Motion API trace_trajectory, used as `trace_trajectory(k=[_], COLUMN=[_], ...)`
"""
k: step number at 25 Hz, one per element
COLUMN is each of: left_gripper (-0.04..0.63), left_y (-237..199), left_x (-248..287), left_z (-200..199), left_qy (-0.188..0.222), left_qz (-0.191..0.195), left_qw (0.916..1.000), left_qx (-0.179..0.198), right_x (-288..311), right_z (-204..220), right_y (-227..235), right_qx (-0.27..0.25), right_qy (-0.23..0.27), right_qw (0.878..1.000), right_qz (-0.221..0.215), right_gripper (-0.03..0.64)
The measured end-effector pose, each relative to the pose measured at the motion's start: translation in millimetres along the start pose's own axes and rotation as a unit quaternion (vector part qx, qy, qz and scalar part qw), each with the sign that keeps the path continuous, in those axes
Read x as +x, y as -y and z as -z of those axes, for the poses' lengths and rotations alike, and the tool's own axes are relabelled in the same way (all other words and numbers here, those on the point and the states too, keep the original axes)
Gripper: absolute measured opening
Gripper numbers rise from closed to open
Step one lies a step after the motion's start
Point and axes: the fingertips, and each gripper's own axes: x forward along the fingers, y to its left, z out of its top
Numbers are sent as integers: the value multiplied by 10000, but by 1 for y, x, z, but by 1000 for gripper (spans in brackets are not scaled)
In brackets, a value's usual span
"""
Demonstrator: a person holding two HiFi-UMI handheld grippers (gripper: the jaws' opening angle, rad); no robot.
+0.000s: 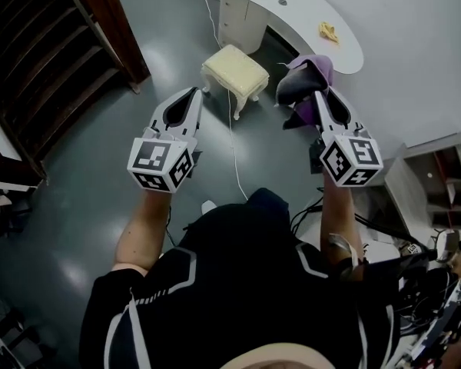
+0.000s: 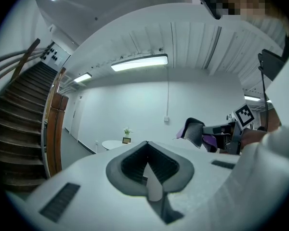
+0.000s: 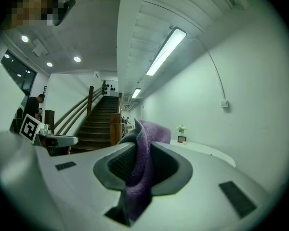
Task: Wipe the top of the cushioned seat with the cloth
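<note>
The cushioned seat, a small cream stool with white legs, stands on the grey floor ahead of me in the head view. My right gripper is held up at the right of it, shut on a purple cloth that bunches out over its tip. In the right gripper view the purple cloth is pinched between the jaws. My left gripper is raised at the left of the seat, shut with nothing in it. Both grippers are held well above the floor and point level across the room.
A curved white counter with a yellow thing on it runs behind the seat. A wooden staircase rises at the left. A white cable trails across the floor beside the seat. Shelves and clutter fill the right.
</note>
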Motion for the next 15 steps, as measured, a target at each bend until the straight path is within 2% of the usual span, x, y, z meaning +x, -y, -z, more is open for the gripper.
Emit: trace_trajectory(k=[4, 8, 15], left_gripper=[3, 3, 3], left_y=[-8, -27, -57], left_x=[10, 30, 95], left_z=[2, 6, -3], left_qy=[-10, -77, -157], left_qz=[83, -5, -109], left_qw=[10000, 10000, 9997], left_qx=[13, 16, 160], right_x=[15, 46, 118], right_z=[0, 1, -4], right_y=[1, 9, 41], right_qx=[-69, -19, 229], right_qy=[-27, -18, 75], right_qw=[10000, 10000, 9993], right_qz=[-5, -78, -294], right_gripper=[89, 89, 89])
